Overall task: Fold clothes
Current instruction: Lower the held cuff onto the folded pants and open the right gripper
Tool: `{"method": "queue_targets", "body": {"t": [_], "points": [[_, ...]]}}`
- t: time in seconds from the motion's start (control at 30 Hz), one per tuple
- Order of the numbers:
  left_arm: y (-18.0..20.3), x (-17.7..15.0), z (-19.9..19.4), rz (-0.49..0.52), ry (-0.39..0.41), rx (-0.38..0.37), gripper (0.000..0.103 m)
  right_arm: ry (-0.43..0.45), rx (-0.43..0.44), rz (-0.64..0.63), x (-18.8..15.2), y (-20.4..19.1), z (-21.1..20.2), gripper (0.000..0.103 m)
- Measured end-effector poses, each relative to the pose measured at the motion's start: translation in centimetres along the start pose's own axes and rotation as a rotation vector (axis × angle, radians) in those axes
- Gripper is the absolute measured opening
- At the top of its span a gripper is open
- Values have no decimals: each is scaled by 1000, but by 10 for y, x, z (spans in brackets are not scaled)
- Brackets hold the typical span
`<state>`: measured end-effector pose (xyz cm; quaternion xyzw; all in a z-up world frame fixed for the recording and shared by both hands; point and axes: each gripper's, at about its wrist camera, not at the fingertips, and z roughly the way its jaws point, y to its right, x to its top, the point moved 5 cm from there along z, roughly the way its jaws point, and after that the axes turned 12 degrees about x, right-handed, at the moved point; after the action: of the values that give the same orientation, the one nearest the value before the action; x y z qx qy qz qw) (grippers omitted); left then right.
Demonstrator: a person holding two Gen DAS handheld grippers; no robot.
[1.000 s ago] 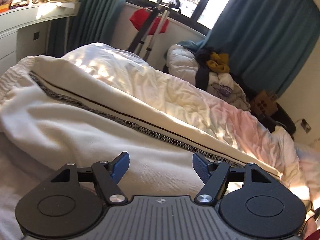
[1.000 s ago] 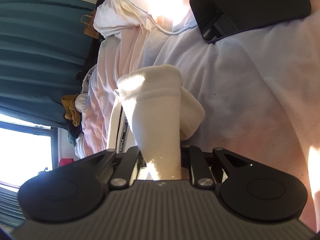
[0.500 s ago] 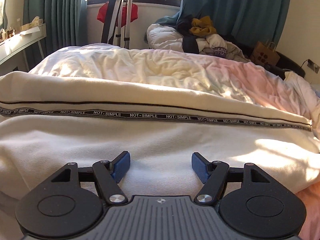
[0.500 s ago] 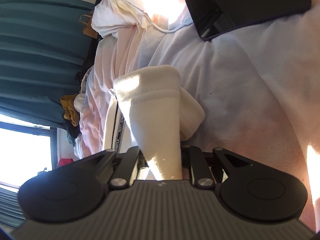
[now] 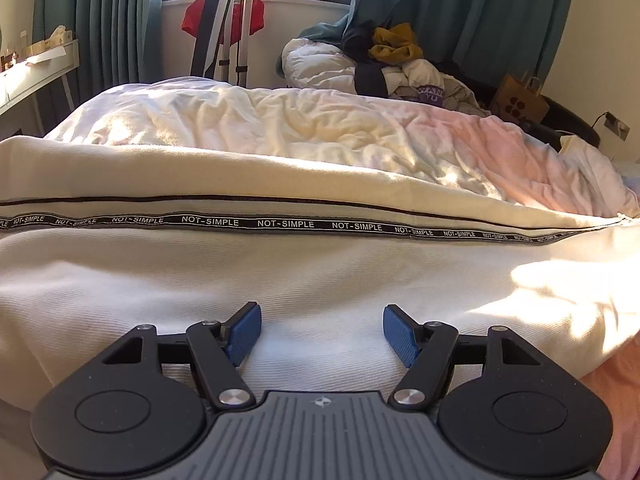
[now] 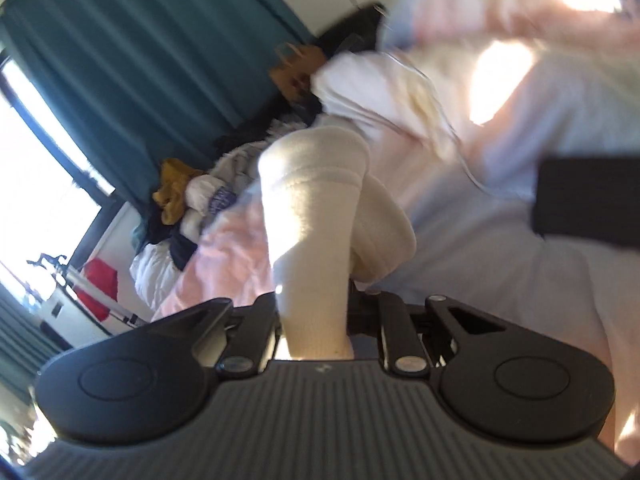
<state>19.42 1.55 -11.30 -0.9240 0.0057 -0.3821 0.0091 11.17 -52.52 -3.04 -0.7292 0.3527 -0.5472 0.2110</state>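
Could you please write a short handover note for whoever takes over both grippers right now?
Left gripper: open, empty, low over the cream trousers spread on the bed.
Right gripper: shut on the trousers' ribbed cuff, raised off the bed; that view is blurred.
Done: the cuff end is picked up.
Left: lay the cuff end down for the fold, then smooth and finish, probably using the left gripper on the cloth below it.

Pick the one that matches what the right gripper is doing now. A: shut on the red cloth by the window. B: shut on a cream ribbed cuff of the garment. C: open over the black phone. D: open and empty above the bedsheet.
B: the right gripper has its jaws closed on the cream ribbed cuff, which stands up from between them.
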Motion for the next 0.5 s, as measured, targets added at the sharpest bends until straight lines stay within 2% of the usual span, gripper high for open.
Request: {"method": "queue_targets", "body": {"t": [0.27, 0.5], "points": [[-20, 18, -17, -86, 45, -32, 69, 59, 106, -330, 8, -106, -11, 15], [-51, 36, -37, -182, 90, -52, 69, 54, 210, -639, -38, -199, -23, 15]]}}
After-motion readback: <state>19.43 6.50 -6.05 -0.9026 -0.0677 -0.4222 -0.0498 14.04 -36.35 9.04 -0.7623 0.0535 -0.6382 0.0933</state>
